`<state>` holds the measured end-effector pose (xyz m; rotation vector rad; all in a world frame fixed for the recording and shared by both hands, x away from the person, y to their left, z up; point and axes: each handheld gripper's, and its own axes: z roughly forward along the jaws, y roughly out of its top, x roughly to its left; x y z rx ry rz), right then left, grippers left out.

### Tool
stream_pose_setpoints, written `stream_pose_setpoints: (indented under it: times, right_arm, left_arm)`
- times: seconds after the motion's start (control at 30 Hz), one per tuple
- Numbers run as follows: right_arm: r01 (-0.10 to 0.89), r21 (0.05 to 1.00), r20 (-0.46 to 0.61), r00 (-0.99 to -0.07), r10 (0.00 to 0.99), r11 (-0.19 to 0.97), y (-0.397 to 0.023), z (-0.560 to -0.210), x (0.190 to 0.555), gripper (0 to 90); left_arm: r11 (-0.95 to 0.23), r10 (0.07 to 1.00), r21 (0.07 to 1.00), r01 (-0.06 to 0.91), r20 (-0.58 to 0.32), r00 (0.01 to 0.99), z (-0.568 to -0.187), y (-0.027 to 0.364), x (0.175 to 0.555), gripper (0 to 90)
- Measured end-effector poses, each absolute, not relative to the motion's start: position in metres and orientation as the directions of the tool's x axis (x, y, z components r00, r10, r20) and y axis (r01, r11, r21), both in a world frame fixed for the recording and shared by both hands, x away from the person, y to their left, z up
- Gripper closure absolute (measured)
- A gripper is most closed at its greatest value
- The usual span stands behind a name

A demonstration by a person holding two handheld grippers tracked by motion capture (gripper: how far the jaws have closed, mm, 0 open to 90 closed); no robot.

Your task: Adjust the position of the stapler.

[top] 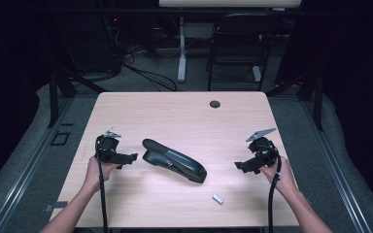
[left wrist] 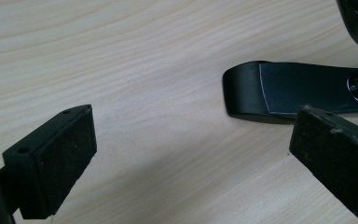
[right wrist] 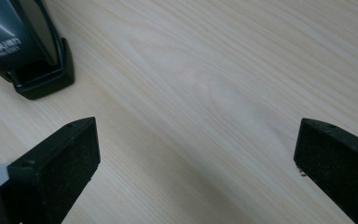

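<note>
High view looks down over my tabletop [top: 126, 107]; both my claw views sit close, sharing the stapler [top: 175, 160].

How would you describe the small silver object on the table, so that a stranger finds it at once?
Start at the wooden table, then find the black stapler in its middle. Nearer the person's edge, right of the stapler, lies a small staple strip, the one pale metallic thing among black items.

Pale wood-grain tabletop [top: 175, 111], black stapler [top: 174, 160] lying slantwise near its middle, small silver staple block [top: 217, 198] toward the near edge, dark round grommet [top: 215, 104] by the far edge
</note>
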<state>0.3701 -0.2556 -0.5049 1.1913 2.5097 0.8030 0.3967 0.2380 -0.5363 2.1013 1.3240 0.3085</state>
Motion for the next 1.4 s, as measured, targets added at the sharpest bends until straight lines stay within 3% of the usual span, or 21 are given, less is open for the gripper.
stream_pose_setpoints:
  times: [0.47, 1.03, 1.4]
  right_arm:
    - [0.567, 0.577, 0.036, -0.737, 0.675, 0.588, -0.210, -0.501, 0.369, 0.0]
    - [0.524, 0.581, 0.078, -0.797, 0.599, 0.622, -0.178, -0.503, 0.370, 2.5]
    - [0.483, 0.570, 0.110, -0.847, 0.520, 0.665, -0.149, -0.510, 0.369, 22.2]
  left_arm:
    - [-0.301, 0.862, 0.641, 0.706, -0.133, 0.489, -0.532, 0.232, 0.394, 0.1]
    - [-0.323, 0.833, 0.624, 0.712, -0.171, 0.527, -0.531, 0.220, 0.392, 0.0]
    - [-0.337, 0.828, 0.616, 0.712, -0.166, 0.536, -0.531, 0.220, 0.392, 0.0]
